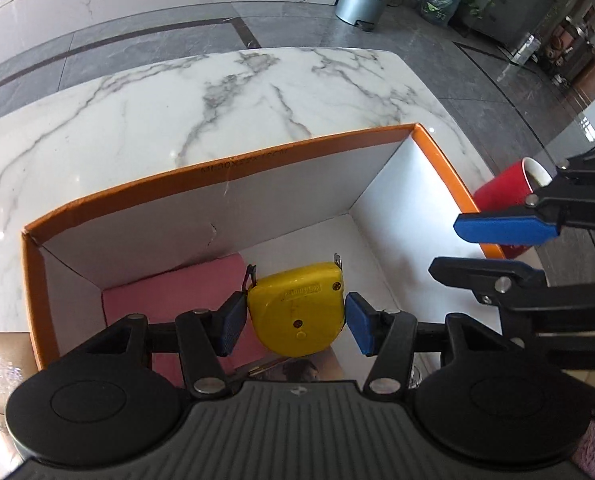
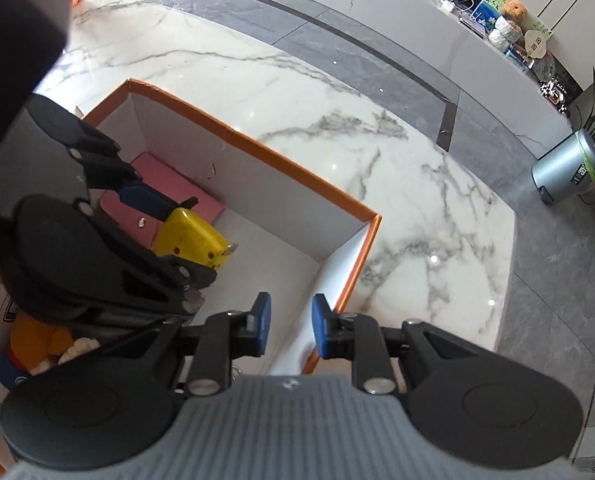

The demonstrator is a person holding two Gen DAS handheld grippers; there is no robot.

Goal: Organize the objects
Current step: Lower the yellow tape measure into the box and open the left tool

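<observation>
Left wrist view: left gripper (image 1: 295, 322) jaws clamped on yellow tape measure (image 1: 295, 312) flat sides, above orange box (image 1: 217, 184) interior. Hard, smooth plastic, fairly dense; may slip. Right gripper (image 2: 291, 330) jaws slightly apart, empty.

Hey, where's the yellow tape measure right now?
The yellow tape measure is clamped in the left tool, held inside the orange box beside the pink pad.
</observation>
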